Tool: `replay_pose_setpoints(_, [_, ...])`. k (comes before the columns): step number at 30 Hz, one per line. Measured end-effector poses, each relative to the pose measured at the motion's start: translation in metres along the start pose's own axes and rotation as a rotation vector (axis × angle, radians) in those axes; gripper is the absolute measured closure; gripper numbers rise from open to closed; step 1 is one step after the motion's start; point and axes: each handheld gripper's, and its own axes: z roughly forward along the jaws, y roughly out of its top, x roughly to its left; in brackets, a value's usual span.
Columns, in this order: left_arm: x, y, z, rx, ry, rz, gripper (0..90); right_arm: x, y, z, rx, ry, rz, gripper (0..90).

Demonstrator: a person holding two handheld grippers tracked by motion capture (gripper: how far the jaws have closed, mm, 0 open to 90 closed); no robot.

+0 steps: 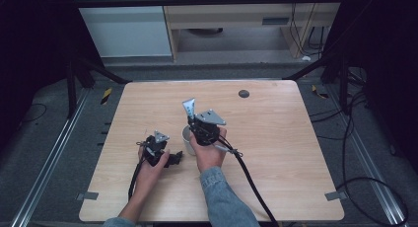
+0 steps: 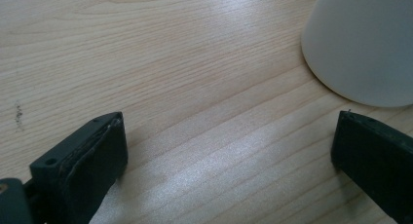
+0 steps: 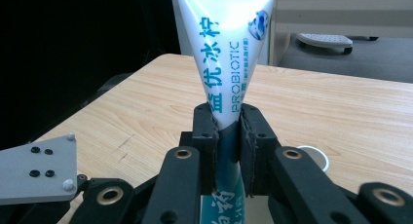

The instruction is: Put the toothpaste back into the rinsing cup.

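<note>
A toothpaste tube (image 3: 225,58) is held tight in the right gripper (image 3: 226,136), upright at the frame's middle, above the white cup (image 1: 187,140). The left gripper (image 2: 229,151) is spread wide (nothing inside) beside the cup. Next, the tube is probably to be lowered carefully inside.

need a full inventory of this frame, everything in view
tube: 1, white with blue print, upright, clamped in right gripper above cup
cup: 1, white, mid-table, between the grippers
table: 1, light wood, dark round spot near far edge
cabinet: 1, beige, on floor beyond table
cables: several, black, floor at right
left gripper: 1, black, jaws open, low over table beside cup
right gripper: 1, black, jaws shut on tube
hands: 2, one per gripper, denim sleeve on right
</note>
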Motion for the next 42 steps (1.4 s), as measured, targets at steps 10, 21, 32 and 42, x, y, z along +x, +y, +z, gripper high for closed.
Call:
replay_pose_setpoints(10, [0.0, 0.0, 0.0, 0.0, -0.001, -0.003, 0.0, -0.003, -0.005, 0.002, 0.012, -0.003, 0.011, 78.7])
replay_pose_setpoints(21, [0.0, 0.0, 0.0, 0.002, -0.001, 0.0, 0.0, -0.005, -0.01, 0.003, 0.023, 0.0, 0.023, 78.7])
replay_pose_setpoints(32, [0.0, 0.0, 0.0, 0.002, -0.001, -0.001, 0.0, -0.006, -0.011, 0.002, 0.023, 0.002, 0.027, 78.3])
replay_pose_setpoints(42, [0.0, 0.0, 0.0, 0.002, -0.001, 0.0, 0.0, -0.01, -0.009, 0.003, 0.029, 0.016, 0.048, 77.1])
